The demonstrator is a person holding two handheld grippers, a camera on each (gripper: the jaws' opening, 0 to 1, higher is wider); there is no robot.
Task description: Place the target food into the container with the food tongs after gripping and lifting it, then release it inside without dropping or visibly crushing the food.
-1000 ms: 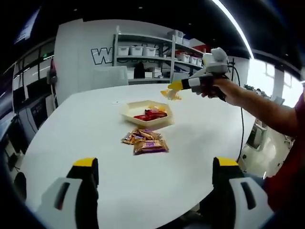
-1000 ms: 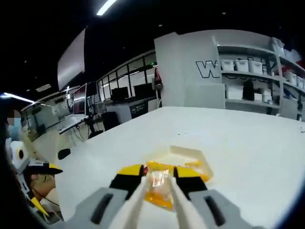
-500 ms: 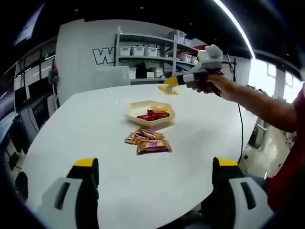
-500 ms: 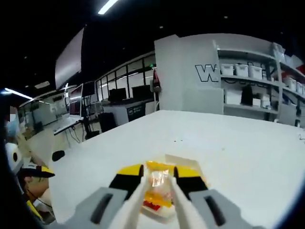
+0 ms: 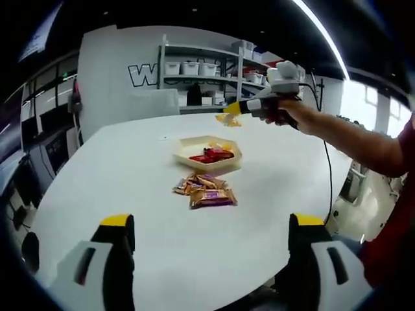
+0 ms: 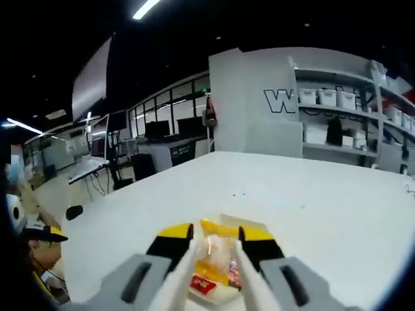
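L gripper (image 5: 211,236): my jaws spread wide, nothing between, held low over the near edge of the table (image 5: 97,194). Ahead of them, mid-table, a small pile of snack packs (image 5: 205,192). Just beyond the pile, the tray (image 5: 207,154), pale, w/ a red pack (image 5: 211,155) inside. Past the tray and up in the air, my R gripper (image 5: 228,114) comes in from the right, a yellow pack (image 5: 227,120) hanging at its tips, clear of the table.

R gripper (image 6: 214,249): jaws squeeze the tongs (image 6: 181,285) I hold; tong tips pinch the yellow pack (image 6: 211,259), not visibly crushed. Beneath & just beyond the tips, the tray (image 6: 243,223) w/ red pack (image 6: 202,284). Far off: shelves (image 6: 343,123) w/ bins.
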